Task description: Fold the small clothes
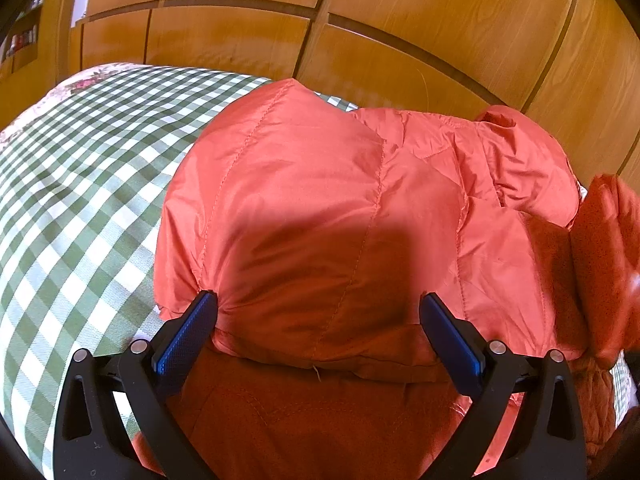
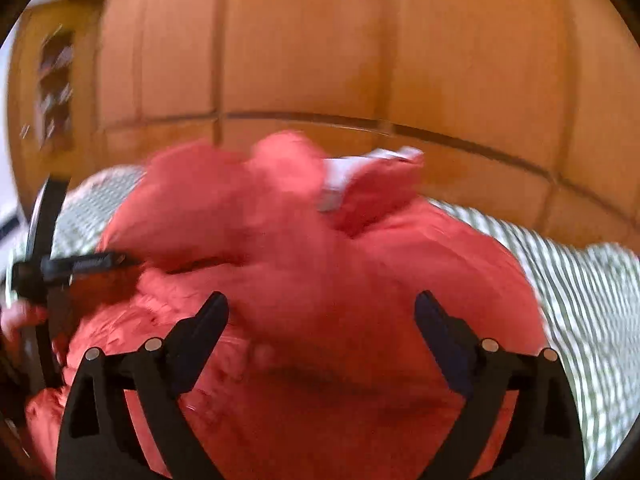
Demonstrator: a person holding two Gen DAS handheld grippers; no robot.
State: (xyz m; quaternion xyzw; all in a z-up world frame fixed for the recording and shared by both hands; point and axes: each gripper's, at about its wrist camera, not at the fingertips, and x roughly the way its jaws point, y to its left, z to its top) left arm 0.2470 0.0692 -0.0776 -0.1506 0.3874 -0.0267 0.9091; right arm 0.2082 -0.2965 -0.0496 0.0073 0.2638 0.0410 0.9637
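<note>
An orange quilted jacket [image 1: 320, 184] lies spread on a bed and fills most of both views. Its darker fleece lining [image 1: 312, 412] shows at the near edge in the left wrist view. My left gripper [image 1: 318, 308] hangs low over the near part of the jacket, jaws wide apart, and its left fingertip touches the fabric. The right wrist view is blurred. There my right gripper [image 2: 322, 308] stands open above the jacket [image 2: 360, 264] with nothing pinched. A white collar lining [image 2: 340, 184] shows at the jacket's far end.
A green-and-white checked cover [image 1: 80, 184] lies under the jacket and extends left; it also shows at the right [image 2: 580, 288]. Wooden wardrobe doors [image 1: 380, 28] stand close behind the bed. A dark finger [image 2: 92, 262] of the other gripper and a hand [image 2: 18, 316] sit at the left edge.
</note>
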